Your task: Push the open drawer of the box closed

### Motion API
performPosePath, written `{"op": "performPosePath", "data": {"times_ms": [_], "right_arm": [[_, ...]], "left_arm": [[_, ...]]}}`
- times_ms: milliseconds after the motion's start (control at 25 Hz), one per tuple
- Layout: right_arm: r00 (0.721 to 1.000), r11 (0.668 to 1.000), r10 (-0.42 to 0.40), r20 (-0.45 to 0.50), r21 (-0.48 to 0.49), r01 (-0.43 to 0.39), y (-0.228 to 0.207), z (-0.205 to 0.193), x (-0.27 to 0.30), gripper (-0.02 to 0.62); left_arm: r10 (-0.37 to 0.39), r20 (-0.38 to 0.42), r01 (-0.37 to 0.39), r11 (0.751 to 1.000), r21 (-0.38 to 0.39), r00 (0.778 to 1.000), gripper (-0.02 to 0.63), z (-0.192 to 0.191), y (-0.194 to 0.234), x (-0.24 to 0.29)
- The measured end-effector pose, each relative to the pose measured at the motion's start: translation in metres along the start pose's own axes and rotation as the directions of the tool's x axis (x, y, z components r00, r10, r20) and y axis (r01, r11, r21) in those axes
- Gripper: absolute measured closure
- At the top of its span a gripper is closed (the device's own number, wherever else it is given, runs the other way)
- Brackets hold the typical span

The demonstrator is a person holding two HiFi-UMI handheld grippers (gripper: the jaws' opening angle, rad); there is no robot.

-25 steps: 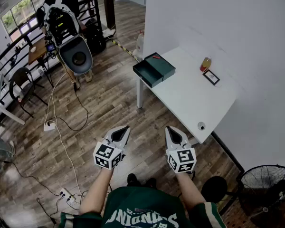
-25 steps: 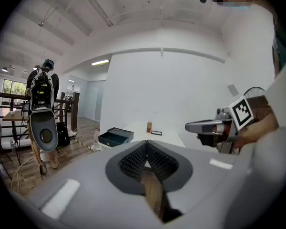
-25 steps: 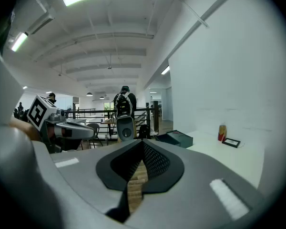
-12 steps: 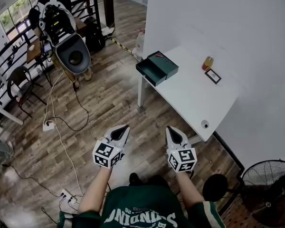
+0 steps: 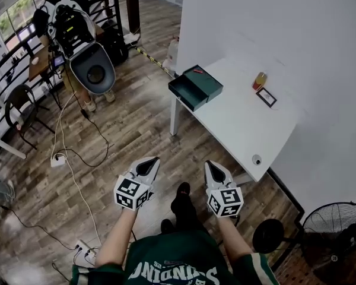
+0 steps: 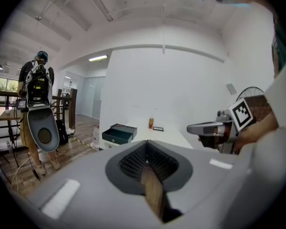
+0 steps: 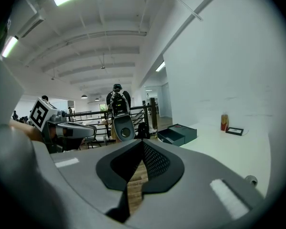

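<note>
The left gripper (image 5: 147,167) and right gripper (image 5: 213,168) hang with jaws together, empty, well apart from the box (image 5: 204,82) on the worktop's (image 5: 237,126) far corner. Its drawer (image 5: 184,93) stands open; best press its front squarely, straight inward.

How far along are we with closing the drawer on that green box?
Nothing is done yet: the drawer of the green box stands open at the far corner of the table. In hand: nothing, the left gripper and right gripper are shut and empty, over the floor short of the table. Left: approach and push the drawer in.
</note>
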State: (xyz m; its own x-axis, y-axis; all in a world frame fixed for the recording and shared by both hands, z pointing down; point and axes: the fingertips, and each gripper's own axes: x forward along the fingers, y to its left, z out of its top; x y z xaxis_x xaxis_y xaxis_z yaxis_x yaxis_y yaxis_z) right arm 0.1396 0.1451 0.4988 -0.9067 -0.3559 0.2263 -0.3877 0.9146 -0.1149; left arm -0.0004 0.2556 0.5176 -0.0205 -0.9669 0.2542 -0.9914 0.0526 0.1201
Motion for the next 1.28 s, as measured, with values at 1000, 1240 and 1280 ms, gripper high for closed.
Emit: {"op": "performPosePath", "data": {"times_ms": [1000,1240,1280], "right_arm": [[1.0,0.997,-0.019,-0.023,0.073,0.021,-0.177,0.057,0.227,0.595],[0.998,0.996,-0.036,-0.051,0.074,0.04,-0.204,0.053,0.25,0.595],[0.998,0.996,-0.041,-0.055,0.074,0.045,-0.206,0.053,0.253,0.595]], "left_arm": [[-0.048,-0.07,0.048,0.999,-0.003,0.996,0.554,0.061,0.123,0.257],[-0.074,-0.095,0.074,0.997,-0.01,0.993,0.554,0.058,0.143,0.301],[-0.081,-0.102,0.081,0.997,-0.005,0.991,0.554,0.056,0.147,0.306]]}}
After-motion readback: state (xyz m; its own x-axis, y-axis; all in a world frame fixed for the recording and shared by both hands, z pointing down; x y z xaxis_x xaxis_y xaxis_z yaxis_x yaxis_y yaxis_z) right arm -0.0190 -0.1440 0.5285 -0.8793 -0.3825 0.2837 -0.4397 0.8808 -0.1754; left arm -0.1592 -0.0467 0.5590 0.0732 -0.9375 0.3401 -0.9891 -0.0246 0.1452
